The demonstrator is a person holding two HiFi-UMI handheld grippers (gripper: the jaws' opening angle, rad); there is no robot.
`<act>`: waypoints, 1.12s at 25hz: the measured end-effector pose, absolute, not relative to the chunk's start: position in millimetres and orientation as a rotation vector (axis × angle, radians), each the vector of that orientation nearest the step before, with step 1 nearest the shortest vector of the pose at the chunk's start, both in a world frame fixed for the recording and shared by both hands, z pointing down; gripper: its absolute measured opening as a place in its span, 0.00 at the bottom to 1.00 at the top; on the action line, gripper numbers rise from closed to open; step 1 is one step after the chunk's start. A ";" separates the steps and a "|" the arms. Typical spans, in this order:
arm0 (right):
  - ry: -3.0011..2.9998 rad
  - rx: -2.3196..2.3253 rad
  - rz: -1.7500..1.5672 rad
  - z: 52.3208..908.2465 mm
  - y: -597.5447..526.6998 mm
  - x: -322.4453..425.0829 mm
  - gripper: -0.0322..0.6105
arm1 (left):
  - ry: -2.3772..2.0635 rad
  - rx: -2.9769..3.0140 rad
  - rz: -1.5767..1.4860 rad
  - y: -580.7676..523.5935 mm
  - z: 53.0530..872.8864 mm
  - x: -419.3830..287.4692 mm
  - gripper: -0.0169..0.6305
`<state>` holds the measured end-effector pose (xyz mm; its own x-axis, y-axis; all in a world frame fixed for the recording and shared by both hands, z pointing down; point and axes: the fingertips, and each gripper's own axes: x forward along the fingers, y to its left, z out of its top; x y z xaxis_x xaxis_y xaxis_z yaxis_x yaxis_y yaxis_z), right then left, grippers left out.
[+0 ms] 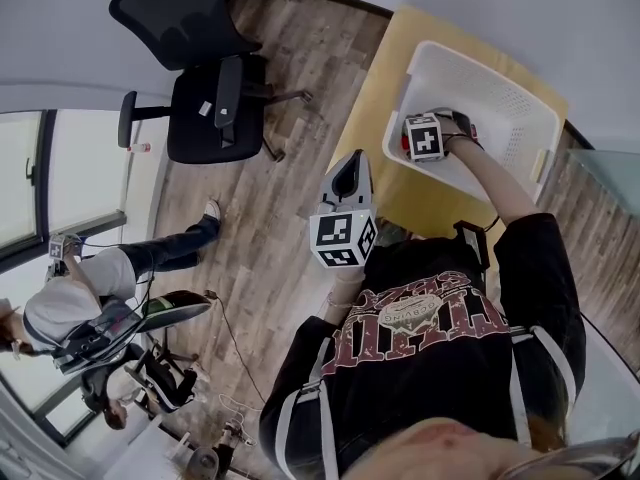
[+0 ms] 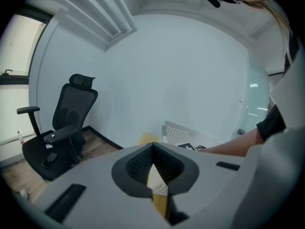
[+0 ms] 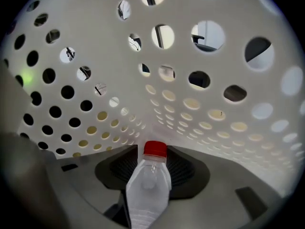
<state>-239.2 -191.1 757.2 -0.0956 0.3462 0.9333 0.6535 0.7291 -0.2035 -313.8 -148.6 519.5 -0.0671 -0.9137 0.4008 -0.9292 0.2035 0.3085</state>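
Clear red-capped bottle (image 3: 147, 187) is down inside the white perforated basket (image 1: 505, 93), near its wall, pinched by the right gripper (image 3: 154, 162) and not yet let go. The basket stands on a yellow table (image 1: 378, 103). The left gripper (image 1: 349, 165) hangs outside the basket, jaws pressed together, empty.

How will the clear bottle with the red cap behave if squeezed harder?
The bottle looks thin-walled and seems empty, so it is probably light and easily dented. Its smooth round body may slip between the jaws, or roll if released in the basket.
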 end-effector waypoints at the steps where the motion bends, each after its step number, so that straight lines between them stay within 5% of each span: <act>1: -1.699 -0.797 -0.307 757.7 -192.2 -239.7 0.33 | -1.975 1.710 0.039 -148.7 519.5 -313.2 0.10; 28: -2.228 -0.337 -0.067 646.8 -251.1 -225.6 0.31 | -1.907 1.867 0.036 -161.5 492.4 -284.9 0.10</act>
